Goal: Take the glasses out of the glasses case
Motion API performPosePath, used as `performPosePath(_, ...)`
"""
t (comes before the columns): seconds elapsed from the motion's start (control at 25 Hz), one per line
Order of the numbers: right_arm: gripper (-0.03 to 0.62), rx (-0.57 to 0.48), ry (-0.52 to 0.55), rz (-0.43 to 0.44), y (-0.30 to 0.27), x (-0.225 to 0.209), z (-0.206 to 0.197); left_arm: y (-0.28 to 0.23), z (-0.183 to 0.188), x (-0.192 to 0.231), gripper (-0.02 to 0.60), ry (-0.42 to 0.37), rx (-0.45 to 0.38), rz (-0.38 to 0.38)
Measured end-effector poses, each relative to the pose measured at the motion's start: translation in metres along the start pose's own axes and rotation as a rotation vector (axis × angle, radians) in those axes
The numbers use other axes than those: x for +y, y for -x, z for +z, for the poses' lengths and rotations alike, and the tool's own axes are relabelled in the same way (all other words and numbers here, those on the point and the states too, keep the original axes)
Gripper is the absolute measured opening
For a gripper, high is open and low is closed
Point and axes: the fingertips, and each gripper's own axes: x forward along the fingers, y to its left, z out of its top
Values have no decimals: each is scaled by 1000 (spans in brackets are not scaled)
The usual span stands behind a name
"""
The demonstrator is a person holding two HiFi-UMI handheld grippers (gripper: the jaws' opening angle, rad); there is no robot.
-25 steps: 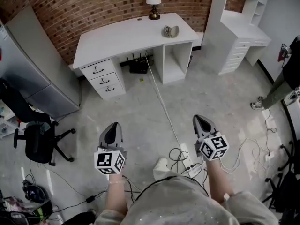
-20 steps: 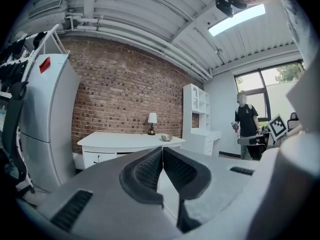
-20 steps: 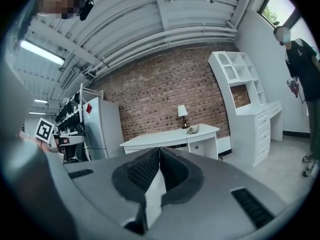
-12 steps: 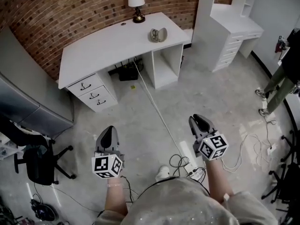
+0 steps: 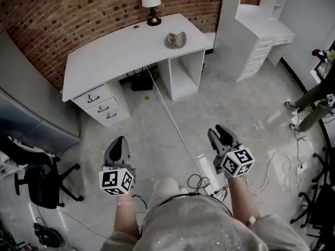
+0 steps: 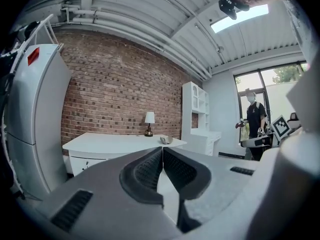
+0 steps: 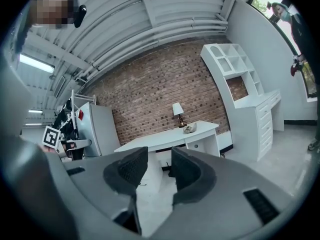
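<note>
In the head view, the left gripper (image 5: 120, 139) and the right gripper (image 5: 218, 132) are held out level over the grey floor (image 5: 251, 103), well apart from each other and well short of the white desk (image 5: 115, 54). The glasses case (image 5: 177, 39) lies on the desk near its right end, just in front of and right of a small table lamp (image 5: 151, 4). It looks to stand open in two halves, but it is too small to tell what is in it. A drawer unit (image 5: 100, 104) sits under the desk's left end, a white shelf unit (image 5: 256, 20) stands to the right, and a black office chair (image 5: 41, 184) is at the left edge. A white cable (image 5: 175, 120) runs across the floor from under the desk.

In the left gripper view, the fingers (image 6: 146, 171) of the left gripper (image 6: 162, 153) meet at their tips with nothing between them. Past them the glasses case (image 6: 166, 140) shows far off on the desk (image 6: 117, 143), beside the lamp (image 6: 149, 123). A person (image 6: 256, 123) stands at the right by the window.

In the right gripper view, the fingers (image 7: 131, 170) of the right gripper (image 7: 159, 160) stand apart, having just been opening, and the gap holds only floor. The glasses case (image 7: 189, 129) rests on the distant desk (image 7: 162, 138), next to the lamp (image 7: 177, 114) and left of the shelf unit (image 7: 242, 101).
</note>
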Motion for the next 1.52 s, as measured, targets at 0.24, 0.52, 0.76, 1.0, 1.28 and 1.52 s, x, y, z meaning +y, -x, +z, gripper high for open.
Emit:
performPosePath(0.24, 156, -10, -16, -6, -18, -9, 5, -25, 3, 2, 6, -3, -1, -16)
performPosePath(0.52, 160, -9, -34, -31, -62, -32, 12, -80, 2, 22, 6, 0, 7, -26)
performPosePath(0.76, 164, -4, -22, -38, -115, -52, 32, -143, 11, 35, 6, -42, 17, -44)
performPosePath(1.0, 166, 8, -32, -62, -163, -70, 42, -200, 20, 54, 6, -46, 30, -72)
performPosePath(1.28, 167, 3, -68, -87, -208, -92, 52, -261, 22, 76, 6, -32, 46, -96)
performPosePath(1.52, 169, -4, -73, -108, -247, -106, 60, -307, 25, 93, 6, -30, 39, -122)
